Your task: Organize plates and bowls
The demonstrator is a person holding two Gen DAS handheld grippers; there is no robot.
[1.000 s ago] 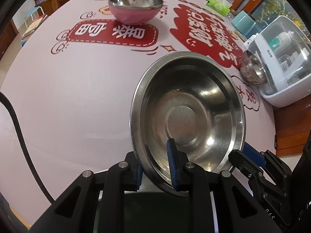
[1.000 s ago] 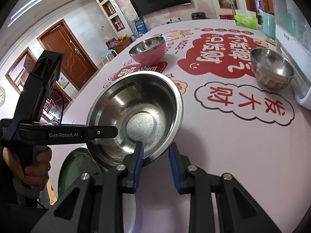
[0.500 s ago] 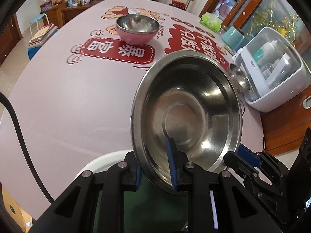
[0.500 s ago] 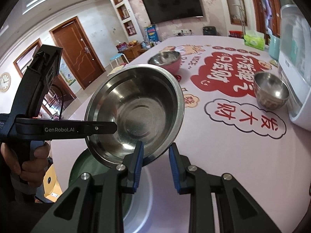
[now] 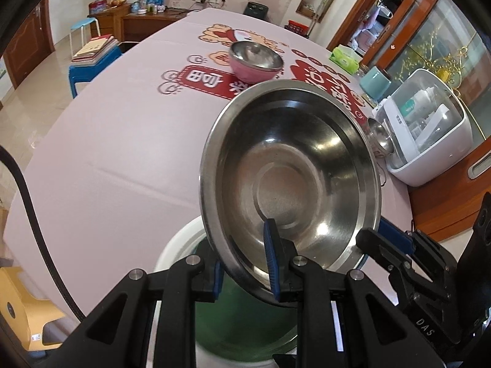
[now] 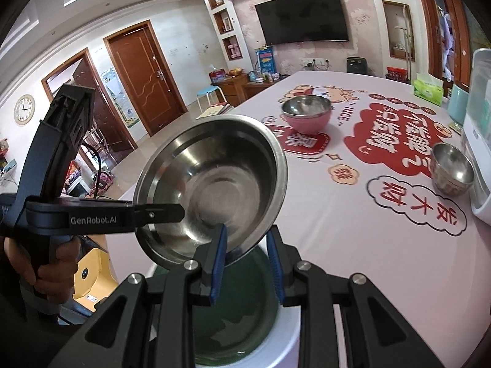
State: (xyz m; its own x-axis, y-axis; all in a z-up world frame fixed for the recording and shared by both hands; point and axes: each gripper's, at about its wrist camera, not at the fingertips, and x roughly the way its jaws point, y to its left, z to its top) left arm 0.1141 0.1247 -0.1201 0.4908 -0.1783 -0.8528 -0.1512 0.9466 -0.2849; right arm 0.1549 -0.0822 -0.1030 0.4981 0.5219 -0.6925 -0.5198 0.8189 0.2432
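Note:
My left gripper (image 5: 245, 263) is shut on the rim of a large steel bowl (image 5: 291, 190), held tilted in the air above a green plate with a white rim (image 5: 178, 245). In the right wrist view the same bowl (image 6: 214, 184) hangs over that plate (image 6: 239, 306). My right gripper (image 6: 247, 260) straddles the bowl's near rim with a gap on the right side; its jaws stand partly open. A pink bowl with a steel lining (image 5: 254, 61) and a small steel bowl (image 6: 452, 168) stand on the table.
The pink printed tablecloth (image 6: 353, 245) covers the table. A white sterilizer box (image 5: 426, 128) and a teal cup (image 5: 374, 82) stand at the right edge, a green tissue box (image 6: 428, 87) farther back. A yellow stool (image 5: 27, 312) is below the table's near left.
Both grippers have lifted the large steel bowl up and back toward me. The green plate has come into view beneath it, and the table looks farther away.

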